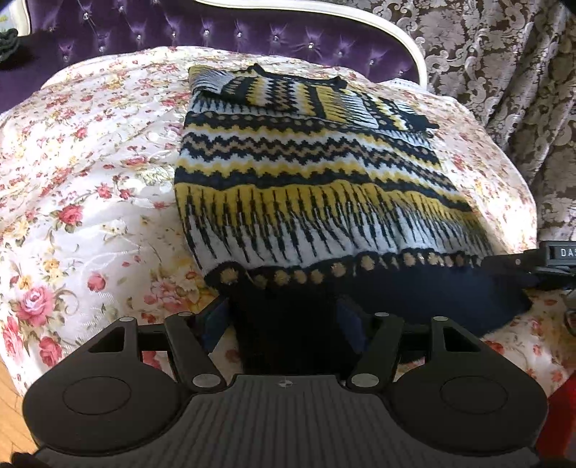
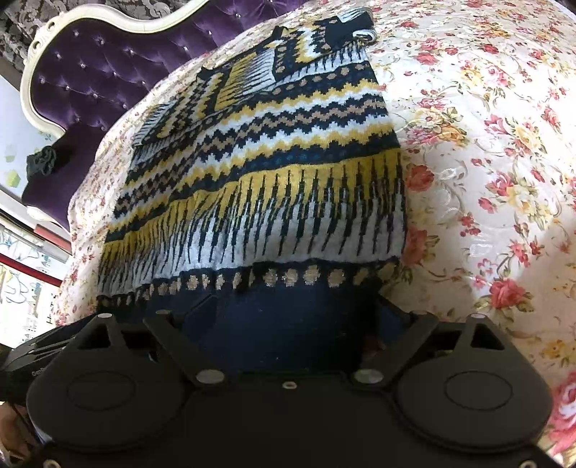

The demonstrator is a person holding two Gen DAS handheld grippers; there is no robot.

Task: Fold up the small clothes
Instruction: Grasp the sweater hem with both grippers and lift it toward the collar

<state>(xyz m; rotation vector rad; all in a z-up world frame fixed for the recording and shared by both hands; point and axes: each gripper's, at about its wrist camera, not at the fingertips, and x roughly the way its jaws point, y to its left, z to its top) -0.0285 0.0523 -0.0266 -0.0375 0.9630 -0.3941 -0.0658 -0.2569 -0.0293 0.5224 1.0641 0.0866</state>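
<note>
sweater point(image 1: 306, 172): a knitted one with zigzag bands of yellow, white, tan and dark navy, lying flat on the bed, sleeves folded across its far end; it fills the middle of both views.
hem point(image 1: 288, 309): the dark navy ribbed band below a row of tan dots, at the lower middle of the left wrist view, nearest the tongs.
left tongs point(image 1: 284, 316): low centre of the frame; the fingers stand partly apart with a bunch of the dark hem between them; whether the pads press on it cannot be told, as the cloth hides the tips.
right tongs point(image 2: 288, 313): low centre of the right wrist view, fingers spread wide, the navy hem point(image 2: 280, 324) lying between them and over the tips; no pinch shows.
other tongs seen: a black part of the right one shows at the right edge of the left wrist view, just beside the hem's corner.
bed point(image 1: 90, 180): covered by a cream quilt with pink and yellow roses.
headboard point(image 1: 216, 32): purple tufted velvet in a cream frame, upper part of the frame.
curtain point(image 1: 504, 72): brown and grey damask, upper right.
</note>
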